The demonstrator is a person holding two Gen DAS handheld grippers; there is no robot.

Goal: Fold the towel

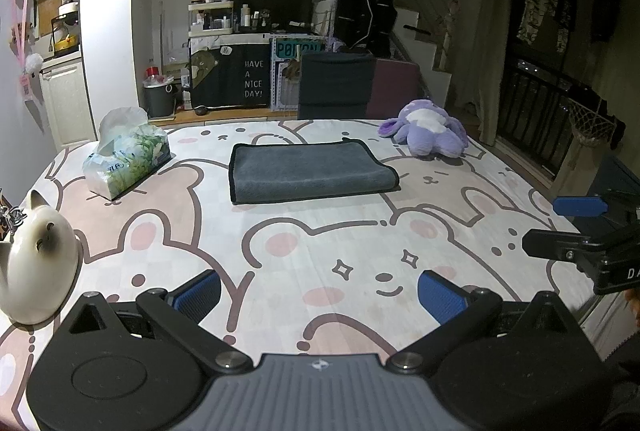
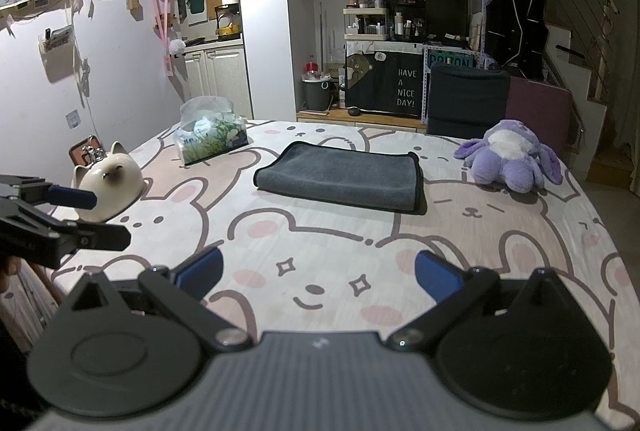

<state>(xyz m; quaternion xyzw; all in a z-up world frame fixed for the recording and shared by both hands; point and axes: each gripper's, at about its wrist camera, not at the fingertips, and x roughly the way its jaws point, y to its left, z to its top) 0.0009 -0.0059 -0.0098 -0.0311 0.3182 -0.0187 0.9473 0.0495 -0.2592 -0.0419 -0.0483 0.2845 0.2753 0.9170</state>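
Bunny-print surface: towel lies folded nr far edge; left gripper & right gripper wide, empty. Looks abt done.

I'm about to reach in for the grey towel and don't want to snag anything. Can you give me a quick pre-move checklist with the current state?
1. Left hand-held gripper open and empty: ok.
2. Right hand-held gripper open and empty: ok.
3. Grey towel lying flat on the bunny-print cloth, nothing on top: ok.
4. Towel already folded over at least once; number of layers: cannot tell.
5. Tissue pack and purple plush apart from the towel: ok.
6. Cat-shaped ceramic sits close to the left hand-held gripper's side: not ok, mind it.
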